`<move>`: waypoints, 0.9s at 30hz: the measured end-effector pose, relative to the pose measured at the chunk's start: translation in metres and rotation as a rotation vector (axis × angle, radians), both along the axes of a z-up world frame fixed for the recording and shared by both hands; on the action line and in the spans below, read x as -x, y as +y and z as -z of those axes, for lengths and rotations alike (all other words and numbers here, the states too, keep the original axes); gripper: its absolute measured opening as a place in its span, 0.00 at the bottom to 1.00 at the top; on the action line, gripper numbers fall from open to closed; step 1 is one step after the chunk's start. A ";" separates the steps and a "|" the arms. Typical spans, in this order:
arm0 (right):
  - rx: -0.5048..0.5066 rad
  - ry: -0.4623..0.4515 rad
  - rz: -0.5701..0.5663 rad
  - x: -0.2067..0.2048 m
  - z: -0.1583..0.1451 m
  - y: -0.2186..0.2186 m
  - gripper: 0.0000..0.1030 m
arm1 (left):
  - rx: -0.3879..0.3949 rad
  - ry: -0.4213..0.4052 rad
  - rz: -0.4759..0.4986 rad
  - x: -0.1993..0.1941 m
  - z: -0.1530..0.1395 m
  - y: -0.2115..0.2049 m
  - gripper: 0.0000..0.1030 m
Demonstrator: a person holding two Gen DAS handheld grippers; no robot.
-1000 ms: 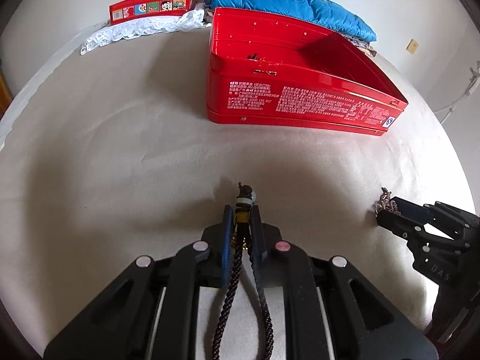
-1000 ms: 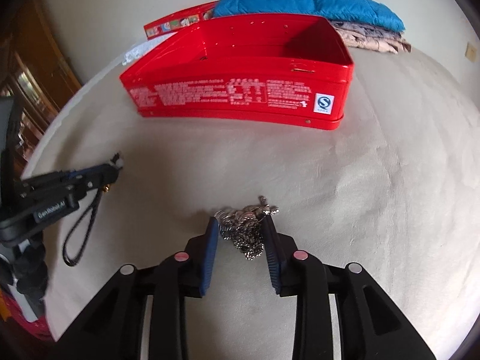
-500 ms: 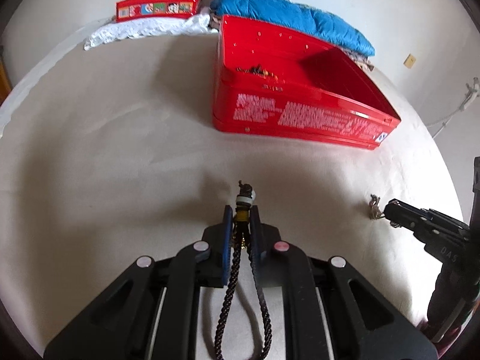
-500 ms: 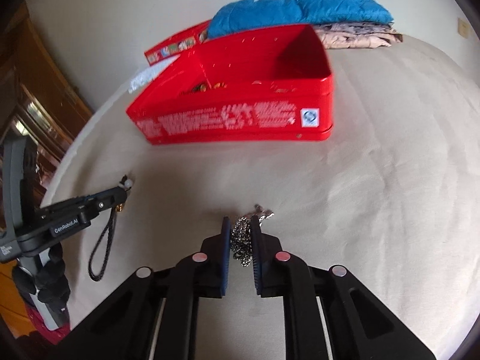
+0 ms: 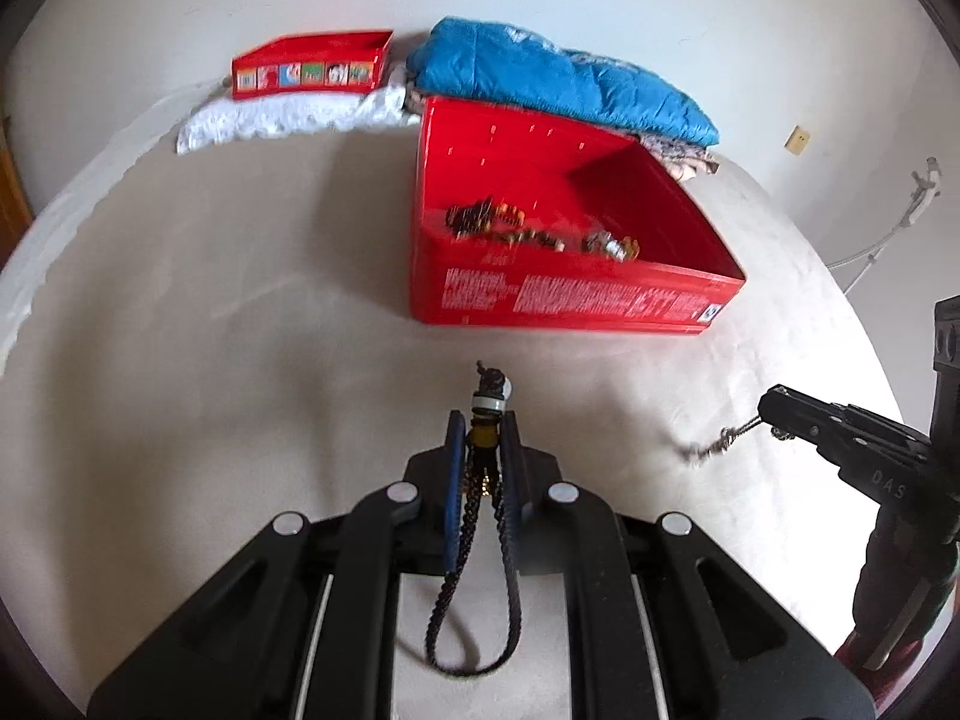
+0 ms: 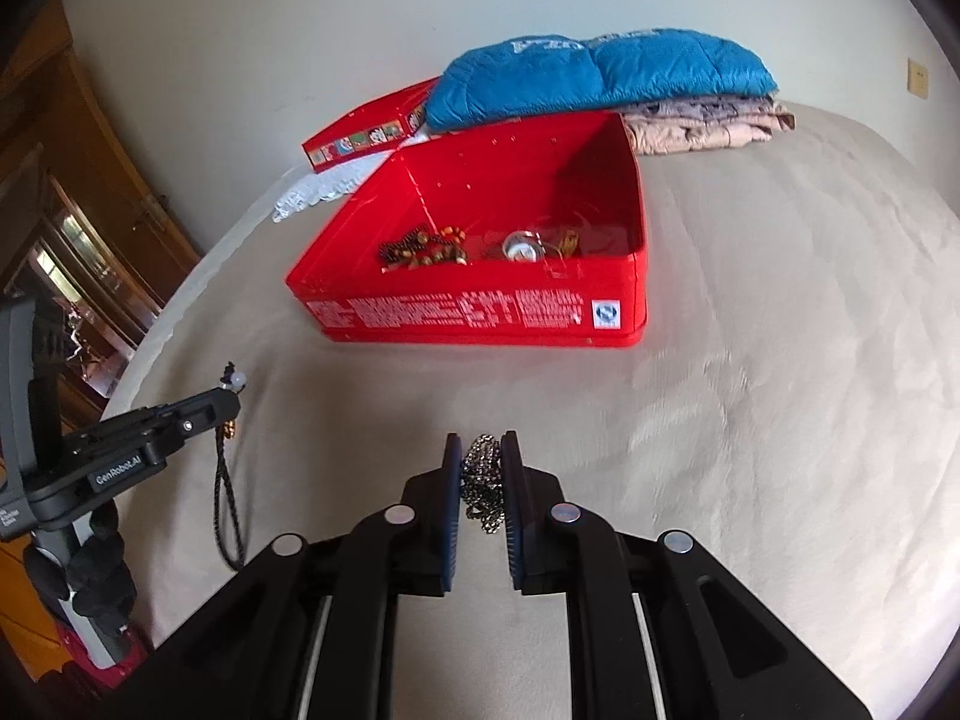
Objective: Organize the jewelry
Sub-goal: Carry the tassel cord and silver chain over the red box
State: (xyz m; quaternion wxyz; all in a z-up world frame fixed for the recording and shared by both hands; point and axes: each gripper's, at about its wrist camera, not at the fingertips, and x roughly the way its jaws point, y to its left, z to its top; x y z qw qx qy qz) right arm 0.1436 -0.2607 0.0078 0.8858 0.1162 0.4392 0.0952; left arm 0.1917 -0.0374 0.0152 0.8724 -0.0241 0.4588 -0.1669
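Carrying two pieces at once, both clear of the bedcover. Silver chain point(image 6: 483, 480) is bunched between the pads of the right gripper point(image 6: 482, 483), jaws closed on it, a short tail hanging below; in the left wrist view a loose end trails out sideways. Dark braided cord point(image 5: 474, 516) with its beaded end point(image 5: 489, 399) is pinched in the left gripper point(image 5: 482, 456), jaws together on it near the beads, the loop hanging underneath.

Red tin point(image 6: 480, 312) sits ahead of both grippers, open, with beads and a few other small items already along its near inside wall.

Risks, judged:
- Chain held only as a wad; links could slide out if the grip slackens before it is over the tin.
- Hanging cord loop could catch the tin's near rim on the way in.
- Dropped onto the pieces already there, the chain may tangle with them.

Blue jacket point(image 6: 600, 78) lies folded behind the tin.
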 end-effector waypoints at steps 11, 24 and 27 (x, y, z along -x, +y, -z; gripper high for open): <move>0.024 -0.067 0.006 -0.021 -0.060 -0.009 0.11 | 0.036 -0.137 0.006 -0.017 -0.070 -0.015 0.09; 0.049 -0.109 0.059 -0.124 -0.082 -0.011 0.11 | 0.098 -0.214 -0.036 -0.103 -0.103 -0.057 0.09; 0.045 -0.078 0.067 -0.155 -0.066 -0.012 0.11 | 0.097 -0.195 -0.032 -0.129 -0.092 -0.069 0.09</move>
